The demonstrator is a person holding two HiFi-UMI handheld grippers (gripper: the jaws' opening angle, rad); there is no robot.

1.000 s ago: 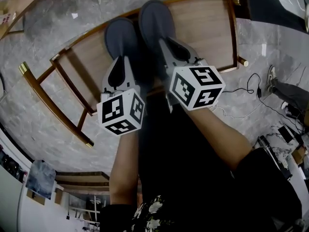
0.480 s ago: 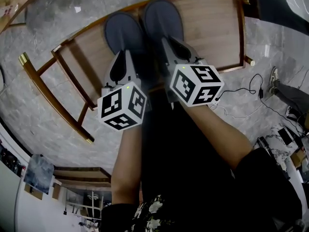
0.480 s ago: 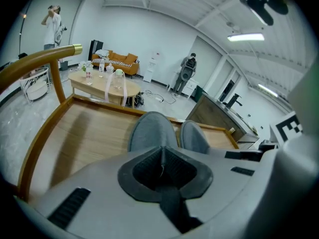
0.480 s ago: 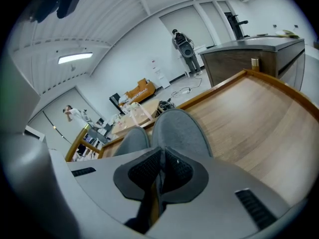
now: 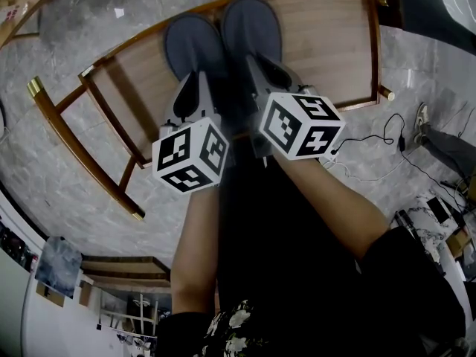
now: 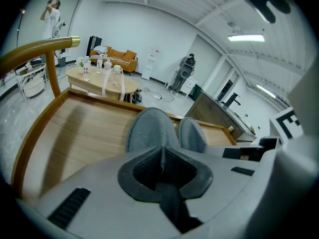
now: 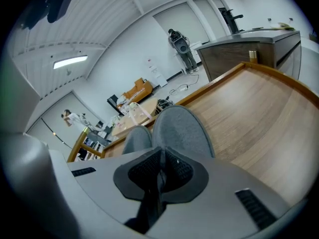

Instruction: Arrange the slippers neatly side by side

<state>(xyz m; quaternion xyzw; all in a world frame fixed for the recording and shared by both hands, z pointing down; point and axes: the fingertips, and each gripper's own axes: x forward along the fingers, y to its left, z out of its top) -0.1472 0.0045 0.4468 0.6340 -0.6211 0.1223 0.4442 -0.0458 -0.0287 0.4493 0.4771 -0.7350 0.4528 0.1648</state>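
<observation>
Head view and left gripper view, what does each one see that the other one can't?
Only the head view shows the person's forearms and floor cables. Only the left gripper view shows an oval table, an orange sofa and ceiling lights. Both show the grey left slipper and right slipper side by side on the wooden bench.

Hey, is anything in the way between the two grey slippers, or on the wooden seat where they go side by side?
Nothing visible. The left slipper and right slipper already lie next to each other on the wooden seat, with bare wood around them.
</observation>
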